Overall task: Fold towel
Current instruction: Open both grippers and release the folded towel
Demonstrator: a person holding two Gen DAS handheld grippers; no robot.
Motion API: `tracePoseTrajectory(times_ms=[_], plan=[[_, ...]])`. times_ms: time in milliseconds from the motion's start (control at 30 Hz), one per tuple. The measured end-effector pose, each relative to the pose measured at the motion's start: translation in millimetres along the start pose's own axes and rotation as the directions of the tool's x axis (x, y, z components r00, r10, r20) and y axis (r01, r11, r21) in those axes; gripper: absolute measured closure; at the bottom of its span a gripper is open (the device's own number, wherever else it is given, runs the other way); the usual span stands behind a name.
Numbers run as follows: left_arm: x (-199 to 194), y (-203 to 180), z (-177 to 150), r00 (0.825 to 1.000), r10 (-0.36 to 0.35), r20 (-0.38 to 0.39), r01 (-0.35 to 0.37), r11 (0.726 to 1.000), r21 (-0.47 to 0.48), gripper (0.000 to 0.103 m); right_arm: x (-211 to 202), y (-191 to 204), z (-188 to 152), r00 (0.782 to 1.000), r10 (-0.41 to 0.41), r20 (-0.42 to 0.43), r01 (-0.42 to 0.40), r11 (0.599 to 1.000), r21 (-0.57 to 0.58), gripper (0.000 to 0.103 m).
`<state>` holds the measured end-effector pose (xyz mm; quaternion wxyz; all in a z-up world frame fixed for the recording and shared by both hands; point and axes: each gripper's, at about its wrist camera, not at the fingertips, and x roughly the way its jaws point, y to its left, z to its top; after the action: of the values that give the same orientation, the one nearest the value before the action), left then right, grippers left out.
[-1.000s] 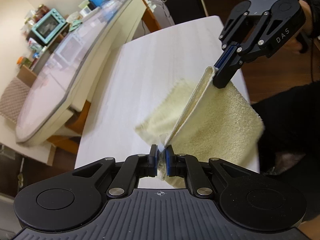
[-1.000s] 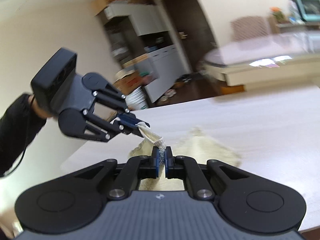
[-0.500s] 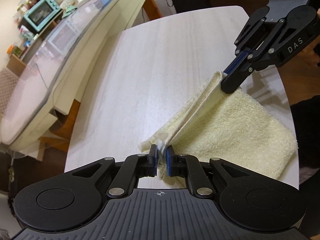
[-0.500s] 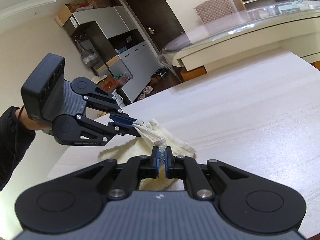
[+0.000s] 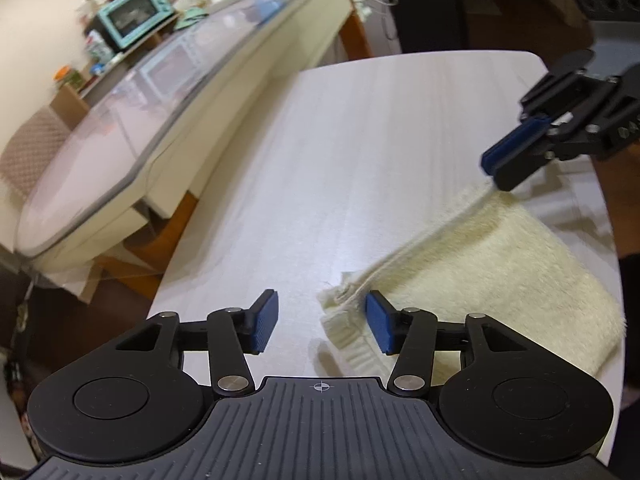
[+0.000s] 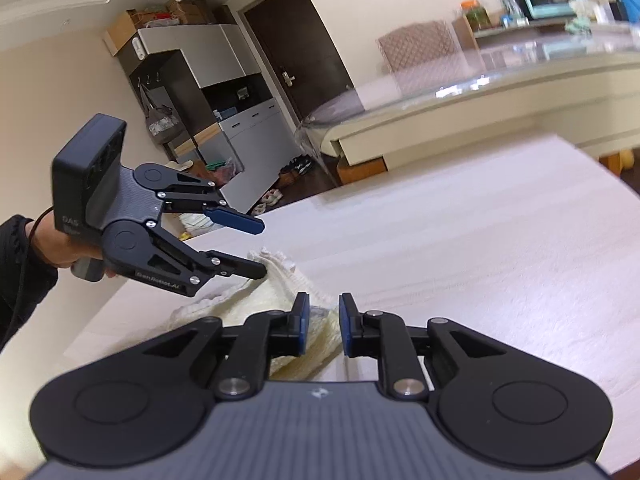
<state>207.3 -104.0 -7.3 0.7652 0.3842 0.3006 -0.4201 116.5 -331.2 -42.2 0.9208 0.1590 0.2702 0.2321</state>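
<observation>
A cream towel [image 5: 500, 272] lies folded flat on the pale wooden table [image 5: 360, 140], near its front right edge. My left gripper [image 5: 322, 322] is opening. Its blue pads stand wide apart, with the towel's near corner lying loose between them beside the right pad. My right gripper [image 5: 504, 168] hovers just over the towel's far corner. In the right wrist view my right gripper [image 6: 324, 330] is opening too, its pads a narrow gap apart over the towel [image 6: 280, 280] without pressing it. My left gripper [image 6: 258, 248] shows there with its fingers spread over the other corner.
A long glass-topped table [image 5: 120, 140] runs along the left, beyond a gap of dark floor. A turquoise toaster oven [image 5: 132, 24] and jars stand behind it. A hand and dark sleeve [image 6: 24, 264] hold the left gripper. The table's rounded far edge [image 5: 536, 60] is close to the right gripper.
Both grippers let go of the towel edge they held pinched and raised. That edge has dropped flat onto the lower layer, and both sets of jaws now stand apart.
</observation>
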Motion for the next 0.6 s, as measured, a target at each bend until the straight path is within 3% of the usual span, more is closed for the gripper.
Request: tracePoseTrajectory(times_ms=[233,367,600], plan=[[10,5,2,1.000,0.020,0.006,-0.020,0.999,-0.037,0.033,8,12,-2,0.996,-0.077,-0.042,0.070,0.987,-0.148,0.080],[12,6,3,0.999,0.033,0.014,-0.032,0.998,-0.055,0.032,14,15,-4,0.989,-0.140,-0.048,0.126,0.967,-0.222,0.072],[-9,8,-8,0.997,0.058,0.050,-0.050,0.989,-0.141,0.032,2,21,-1,0.993,-0.118,-0.003,0.113,0.958,-0.264,0.072]])
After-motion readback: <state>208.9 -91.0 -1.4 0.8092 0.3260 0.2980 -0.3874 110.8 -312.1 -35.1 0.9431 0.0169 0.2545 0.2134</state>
